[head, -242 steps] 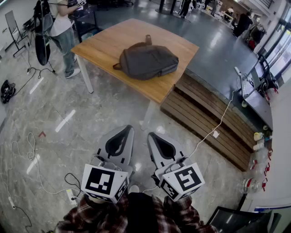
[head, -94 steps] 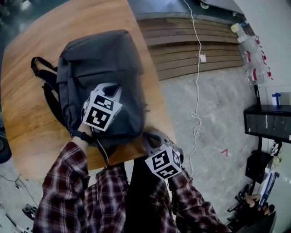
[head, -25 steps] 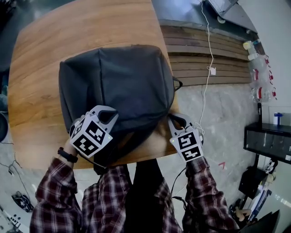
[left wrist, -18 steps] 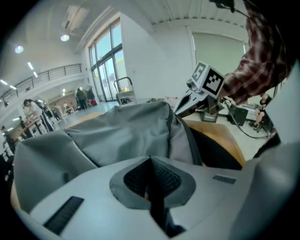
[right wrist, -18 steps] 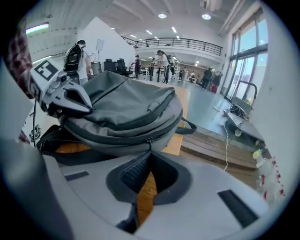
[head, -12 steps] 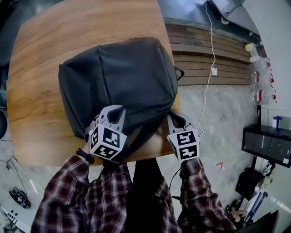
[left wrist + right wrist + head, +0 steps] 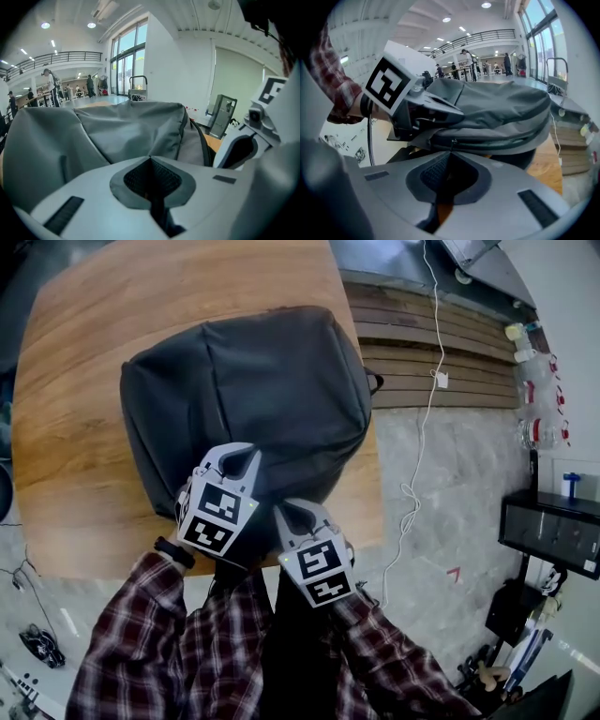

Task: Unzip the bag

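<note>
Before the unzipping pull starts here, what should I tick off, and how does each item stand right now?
1. Grip on the zipper pull: ok. The right gripper is shut, with the pull running into its tips.
2. Bag steadied: cannot tell. The left gripper has its jaws together against the fabric, and no pinched fold is visible.
3. Zipper closed and ready to open: ok, the visible stretch is shut.
4. Bag resting on the table: ok, though its near end lies close to the edge.
5. Track to the right of the pull free: ok. In the right gripper view, the left gripper sits above and to the left of the pull.
</note>
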`<action>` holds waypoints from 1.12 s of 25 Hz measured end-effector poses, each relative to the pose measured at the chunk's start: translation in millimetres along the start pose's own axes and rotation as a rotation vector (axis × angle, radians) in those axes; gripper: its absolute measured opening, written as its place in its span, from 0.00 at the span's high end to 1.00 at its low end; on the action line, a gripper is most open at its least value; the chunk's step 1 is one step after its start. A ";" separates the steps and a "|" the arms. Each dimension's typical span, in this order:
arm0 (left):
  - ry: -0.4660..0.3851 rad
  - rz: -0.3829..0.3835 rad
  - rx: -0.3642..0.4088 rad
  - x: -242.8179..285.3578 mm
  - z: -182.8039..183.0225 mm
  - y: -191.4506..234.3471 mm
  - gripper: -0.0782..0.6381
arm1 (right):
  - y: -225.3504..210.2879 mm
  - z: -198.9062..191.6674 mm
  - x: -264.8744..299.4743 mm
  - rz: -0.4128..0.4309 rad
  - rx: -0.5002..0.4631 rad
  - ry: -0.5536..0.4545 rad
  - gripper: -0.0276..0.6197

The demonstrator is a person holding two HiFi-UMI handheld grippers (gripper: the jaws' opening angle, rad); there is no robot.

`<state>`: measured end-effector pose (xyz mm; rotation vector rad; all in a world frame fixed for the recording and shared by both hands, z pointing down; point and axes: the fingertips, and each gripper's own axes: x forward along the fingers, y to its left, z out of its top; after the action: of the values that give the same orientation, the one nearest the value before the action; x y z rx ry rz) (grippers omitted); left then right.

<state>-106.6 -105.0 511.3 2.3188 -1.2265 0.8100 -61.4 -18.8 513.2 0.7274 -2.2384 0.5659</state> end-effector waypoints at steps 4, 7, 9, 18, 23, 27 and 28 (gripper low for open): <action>-0.014 -0.002 -0.023 1.3 0.3 2.5 0.88 | 19.9 -0.5 8.6 0.053 -0.069 0.031 0.94; -0.018 0.003 -0.025 1.2 0.9 3.4 0.88 | 30.1 -0.3 11.3 0.073 -0.122 0.044 0.94; -0.020 -0.002 -0.033 1.2 1.7 4.7 0.88 | 34.5 0.6 13.5 0.090 -0.136 0.049 0.94; -0.231 0.099 -0.188 -29.5 24.6 28.1 0.88 | 25.9 4.2 -10.7 0.064 -0.067 -0.002 0.94; -0.358 0.208 -0.228 -79.8 51.9 27.0 0.88 | 8.7 44.1 -43.9 0.062 -0.014 -0.117 0.94; -0.462 0.259 -0.284 -124.2 90.3 22.4 0.88 | 5.7 108.6 -65.7 0.060 -0.068 -0.254 0.94; -0.489 0.268 -0.299 -135.6 101.4 22.3 0.88 | 7.2 124.2 -70.9 0.054 -0.101 -0.279 0.94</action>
<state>-155.1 -92.8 348.0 2.1928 -1.7527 0.1069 -84.5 -61.5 378.5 0.7330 -2.5305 0.3920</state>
